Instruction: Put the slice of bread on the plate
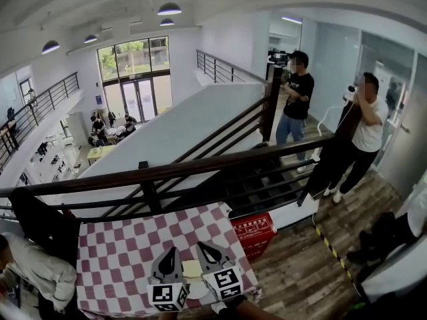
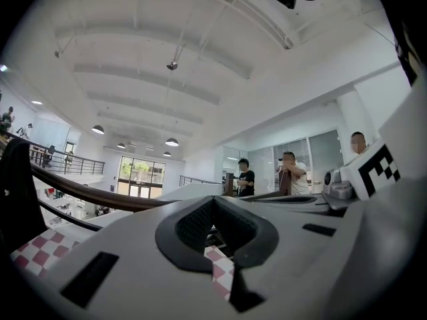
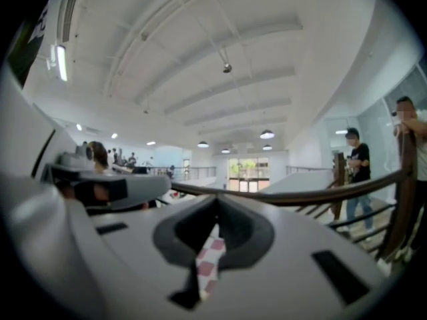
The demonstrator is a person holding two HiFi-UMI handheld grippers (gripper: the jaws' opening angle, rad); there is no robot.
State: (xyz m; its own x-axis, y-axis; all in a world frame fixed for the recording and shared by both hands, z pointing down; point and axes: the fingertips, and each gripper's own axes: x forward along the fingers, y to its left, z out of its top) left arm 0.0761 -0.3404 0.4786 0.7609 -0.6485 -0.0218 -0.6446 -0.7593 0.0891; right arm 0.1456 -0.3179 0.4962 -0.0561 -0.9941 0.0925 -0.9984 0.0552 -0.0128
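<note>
A pale slice of bread [image 1: 192, 268] lies at the near edge of the red-and-white checked table [image 1: 120, 252]. It touches the far rim of a white plate [image 1: 197, 289], and I cannot tell how much of it rests on the plate. My left gripper [image 1: 170, 252] is just left of the bread and my right gripper [image 1: 203, 247] just right of it, both raised above the cloth. In the left gripper view, the left gripper [image 2: 213, 202] has its tips together with nothing held. In the right gripper view, the right gripper [image 3: 217, 202] is likewise shut and empty. Only checked cloth shows behind both.
A dark railing [image 1: 200, 169] runs just behind the table, with a drop to a lower floor beyond. A red box [image 1: 254, 232] stands at the table's right. A person in a grey sleeve [image 1: 37, 269] sits at the left. Two people [image 1: 297, 99] stand at the far right.
</note>
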